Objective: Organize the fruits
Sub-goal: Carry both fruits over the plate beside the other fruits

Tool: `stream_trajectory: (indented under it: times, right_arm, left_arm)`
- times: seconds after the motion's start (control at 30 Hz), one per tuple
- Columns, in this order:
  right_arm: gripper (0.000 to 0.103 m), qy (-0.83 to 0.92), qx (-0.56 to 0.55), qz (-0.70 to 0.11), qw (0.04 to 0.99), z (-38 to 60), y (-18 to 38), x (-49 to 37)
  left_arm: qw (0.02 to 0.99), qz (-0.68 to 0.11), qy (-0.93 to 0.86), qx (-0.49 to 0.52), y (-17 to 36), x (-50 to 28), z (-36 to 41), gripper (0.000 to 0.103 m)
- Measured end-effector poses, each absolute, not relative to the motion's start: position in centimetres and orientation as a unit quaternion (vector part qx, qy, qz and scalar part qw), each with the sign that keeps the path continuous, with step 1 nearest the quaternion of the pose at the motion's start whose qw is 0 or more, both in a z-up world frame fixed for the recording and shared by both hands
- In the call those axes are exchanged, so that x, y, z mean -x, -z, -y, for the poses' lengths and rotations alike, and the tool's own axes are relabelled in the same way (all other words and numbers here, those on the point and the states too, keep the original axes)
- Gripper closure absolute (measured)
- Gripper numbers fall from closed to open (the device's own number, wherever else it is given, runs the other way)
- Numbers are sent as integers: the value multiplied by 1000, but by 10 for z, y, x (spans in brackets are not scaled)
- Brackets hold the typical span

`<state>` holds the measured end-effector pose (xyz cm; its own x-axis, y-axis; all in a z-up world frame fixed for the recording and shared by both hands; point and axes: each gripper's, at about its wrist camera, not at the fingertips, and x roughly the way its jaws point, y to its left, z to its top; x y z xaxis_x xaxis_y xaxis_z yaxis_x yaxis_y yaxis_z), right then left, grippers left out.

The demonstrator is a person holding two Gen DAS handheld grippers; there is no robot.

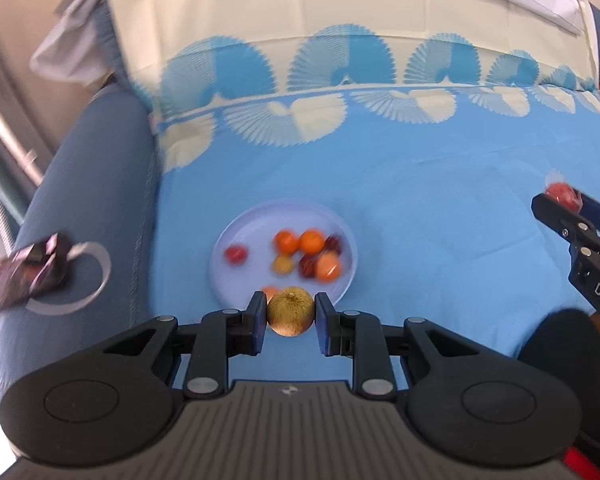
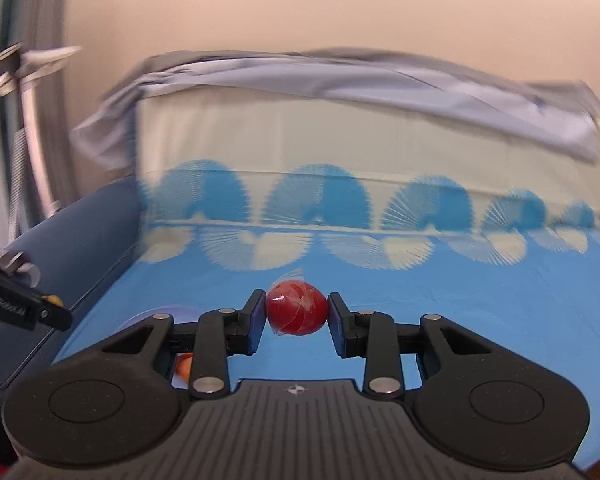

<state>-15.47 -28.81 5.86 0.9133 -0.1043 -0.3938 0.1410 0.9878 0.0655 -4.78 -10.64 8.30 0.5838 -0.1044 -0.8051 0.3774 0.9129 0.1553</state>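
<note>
My left gripper (image 1: pixel 291 317) is shut on a round yellow-brown fruit (image 1: pixel 291 312) and holds it just above the near rim of a pale blue plate (image 1: pixel 236 232). The plate lies on the blue cloth and holds several orange, red and yellow fruits (image 1: pixel 308 254). My right gripper (image 2: pixel 297 312) is shut on a red fruit in clear plastic wrap (image 2: pixel 296 308), held above the cloth. It shows at the right edge of the left wrist view (image 1: pixel 562 198), well right of the plate.
A blue patterned cloth (image 1: pixel 420 208) covers a sofa seat, with a cream backrest (image 1: pixel 340 12) behind. A blue armrest (image 1: pixel 84 184) on the left carries a dark wrapped packet (image 1: pixel 24 276). A dark round object (image 1: pixel 556 340) sits at the lower right.
</note>
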Motion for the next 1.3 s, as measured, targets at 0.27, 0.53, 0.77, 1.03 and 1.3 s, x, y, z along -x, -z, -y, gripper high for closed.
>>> stream_trajectory:
  times: [0.27,0.53,0.77,1.03,1.3]
  right_arm:
    - [68,-29,-75,-255,964,229,-60,172]
    - [68,-68,-56,-283,955,192,-58,195]
    - [68,-67,-47,-285,955,188,-59,200]
    - [68,-67,-42,-292,953,186,-56,197]
    - [68,-67,-38,-303,950,184,-53,189]
  left_arm:
    - [880,-446,95,-131,-67,95,36,75]
    - [880,-455,81,-107,-56,118,4,75]
    - [884,-449,87,-92,-58,121,3,75]
    - [885,-449,87,-85,-58,115,4,75]
    - [886,-451,80,-74,-58,102,-1,75]
